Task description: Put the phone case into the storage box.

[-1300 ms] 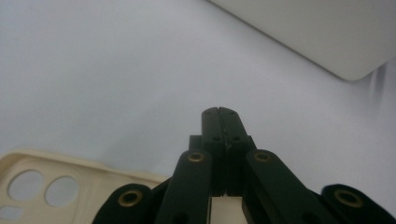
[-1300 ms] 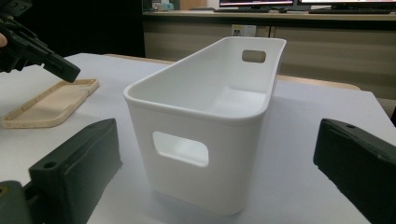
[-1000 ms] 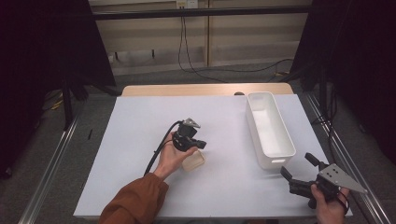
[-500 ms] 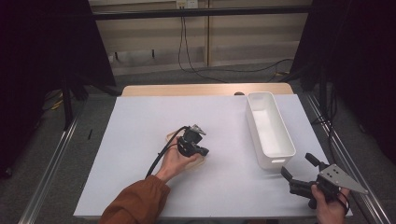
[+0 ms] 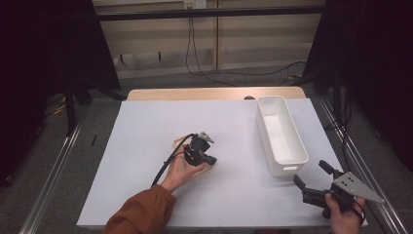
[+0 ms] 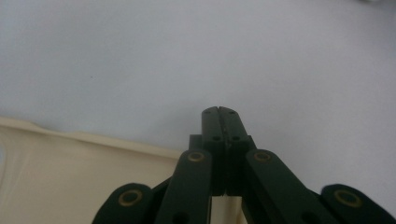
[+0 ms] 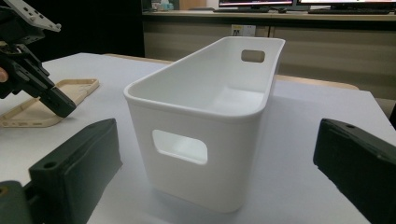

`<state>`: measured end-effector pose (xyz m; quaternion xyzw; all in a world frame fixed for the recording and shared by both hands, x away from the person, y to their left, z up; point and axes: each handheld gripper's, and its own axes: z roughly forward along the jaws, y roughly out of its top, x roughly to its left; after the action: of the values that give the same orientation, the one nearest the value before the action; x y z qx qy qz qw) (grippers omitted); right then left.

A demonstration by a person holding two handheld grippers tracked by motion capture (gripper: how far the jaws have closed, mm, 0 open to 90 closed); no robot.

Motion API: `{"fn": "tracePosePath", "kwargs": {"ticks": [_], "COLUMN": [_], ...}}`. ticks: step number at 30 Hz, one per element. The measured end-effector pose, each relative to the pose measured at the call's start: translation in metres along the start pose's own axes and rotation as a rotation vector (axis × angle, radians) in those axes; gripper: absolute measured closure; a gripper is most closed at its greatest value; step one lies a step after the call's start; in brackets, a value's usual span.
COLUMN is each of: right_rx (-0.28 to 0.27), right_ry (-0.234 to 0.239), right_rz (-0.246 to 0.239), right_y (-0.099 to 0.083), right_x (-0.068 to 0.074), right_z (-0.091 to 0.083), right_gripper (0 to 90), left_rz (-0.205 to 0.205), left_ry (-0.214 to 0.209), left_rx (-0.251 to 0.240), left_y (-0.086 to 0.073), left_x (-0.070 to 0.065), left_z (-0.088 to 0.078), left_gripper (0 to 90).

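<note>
Your left gripper (image 5: 210, 160) sits near the middle of the white table sheet (image 5: 146, 146), jaws pressed flat together with nothing between them. In the left gripper view the two black jaws meet along a thin seam above the sheet, and the flat cream-coloured plastic phone case (image 6: 70, 177) lies just below and to the left of them. In the right gripper view the tips of your left gripper (image 7: 63, 106) come down onto the near edge of that case (image 7: 32, 109); whether they actually press on it I cannot tell.

Compared with a second ago, the case has changed places relative to your left hand (image 5: 182, 168). Then it showed as a pale patch just right of your hand; half a second ago it was mostly hidden under the gripper; now its cream corner (image 5: 181, 142) peeks out on the far left side of the gripper, with another sliver at the tips. Your hand itself has shifted only slightly.

Your right gripper (image 5: 311, 183) rests at the near right corner of the sheet, unchanged, its jaws spread wide and empty. They frame the tall white plastic bin with handle cut-outs (image 7: 205, 121), which stands well apart from the case.
</note>
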<state>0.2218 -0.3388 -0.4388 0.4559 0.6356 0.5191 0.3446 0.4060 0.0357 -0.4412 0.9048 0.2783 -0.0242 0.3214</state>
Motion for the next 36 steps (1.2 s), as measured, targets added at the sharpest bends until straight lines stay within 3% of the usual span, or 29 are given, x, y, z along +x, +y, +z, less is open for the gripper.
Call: {"fn": "tracePosePath", "kwargs": {"ticks": [27, 35, 36], "right_rx": [0.004, 0.004, 0.004], "right_ry": [-0.004, -0.004, -0.004], "right_rz": [0.0, -0.001, -0.001], "right_y": [0.0, 0.0, 0.0], "right_x": [0.001, 0.0, 0.0], "right_z": [0.0, -0.001, -0.001], "right_gripper": [0.1, 0.1, 0.1], "left_rz": [-0.026, -0.024, -0.022], "left_ry": [-0.01, -0.002, 0.014], "left_rx": [0.015, 0.015, 0.022], "left_y": [-0.022, -0.031, -0.036], "left_x": [0.003, 0.004, 0.004], "left_z": [-0.019, -0.024, -0.023], "left_gripper": [90.0, 90.0, 90.0]}}
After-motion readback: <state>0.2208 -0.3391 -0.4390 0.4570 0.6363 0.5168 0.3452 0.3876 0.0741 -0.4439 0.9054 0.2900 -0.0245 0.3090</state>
